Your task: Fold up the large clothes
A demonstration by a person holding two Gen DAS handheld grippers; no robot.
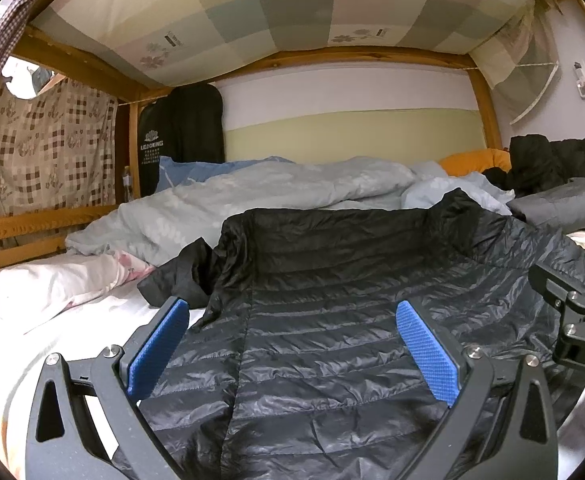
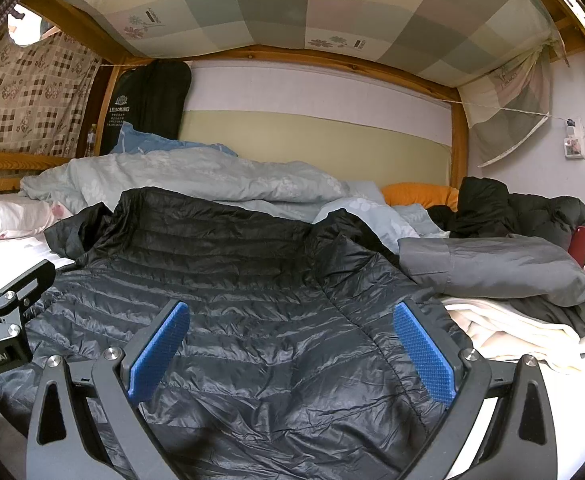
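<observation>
A black quilted down jacket [image 1: 332, 300] lies spread flat on the bed, collar end away from me, and fills the middle of the right wrist view too [image 2: 252, 300]. A black sleeve [image 1: 176, 276] bunches at its left side. My left gripper [image 1: 292, 344] hovers open over the jacket's near left part, blue pads [image 1: 424, 344] wide apart with nothing between them. My right gripper [image 2: 290, 344] is open over the near right part, close to the jacket's side seam. Each view catches the other gripper's black body [image 1: 576, 320] [image 2: 4, 320] at its edge.
A crumpled pale blue duvet [image 1: 252, 192] lies behind the jacket. A white pillow [image 1: 52, 284] sits at the left. A folded grey garment [image 2: 504, 268] on cream cloth [image 2: 512, 332] lies at the right, with dark clothes [image 2: 512, 208] and an orange pillow [image 2: 420, 194] beyond. Wooden bunk posts [image 2: 458, 148] frame the bed.
</observation>
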